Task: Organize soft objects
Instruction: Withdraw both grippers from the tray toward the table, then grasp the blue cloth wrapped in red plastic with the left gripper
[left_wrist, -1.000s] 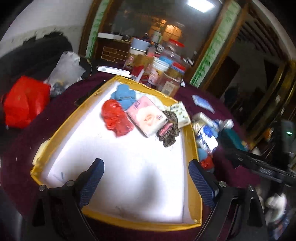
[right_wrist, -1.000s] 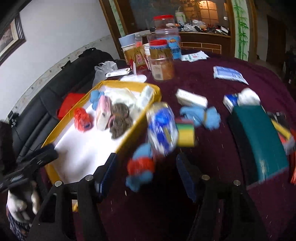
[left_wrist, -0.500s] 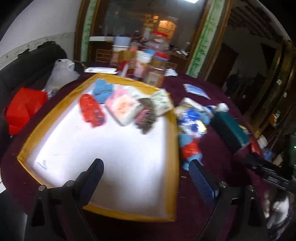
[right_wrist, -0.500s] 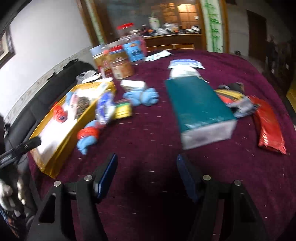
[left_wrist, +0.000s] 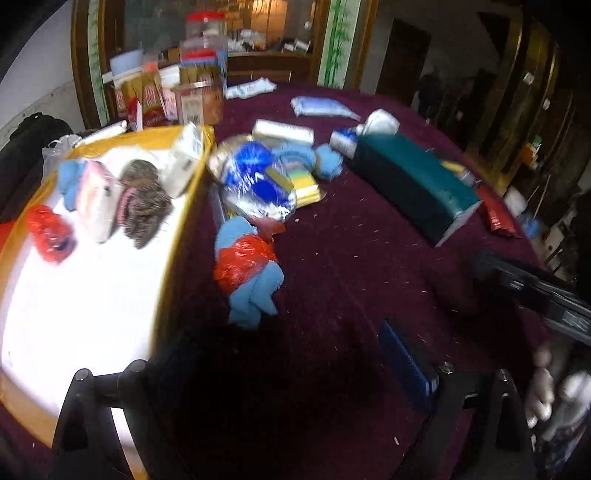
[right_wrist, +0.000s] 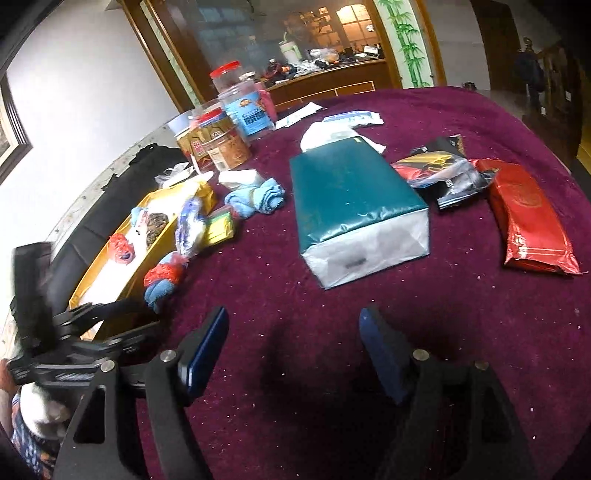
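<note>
A gold-rimmed white tray (left_wrist: 181, 236) holds a red bundle (left_wrist: 50, 230), a pink tissue pack (left_wrist: 98, 199) and a brown scrunchie (left_wrist: 144, 206). Beside the tray on the maroon cloth lies a blue cloth wrapped in red plastic (left_wrist: 249, 269), also in the right wrist view (right_wrist: 162, 280). Behind it lies a blue-white bag (left_wrist: 255, 181) and another blue cloth (right_wrist: 256, 197). My left gripper (left_wrist: 295, 354) is open and empty, low over the cloth near the tray's corner. My right gripper (right_wrist: 293, 347) is open and empty over bare cloth.
A teal package (right_wrist: 351, 206), a red packet (right_wrist: 528, 218) and a black-red bag (right_wrist: 443, 173) lie on the table's right half. Jars (right_wrist: 225, 140) stand at the back. A green-yellow sponge (left_wrist: 301, 181) lies by the bag. A black sofa (right_wrist: 110, 199) is at the left.
Both views have swung right, from the tray toward the table's middle. The left gripper now hovers beside the tray, not over it. Both stay open.
</note>
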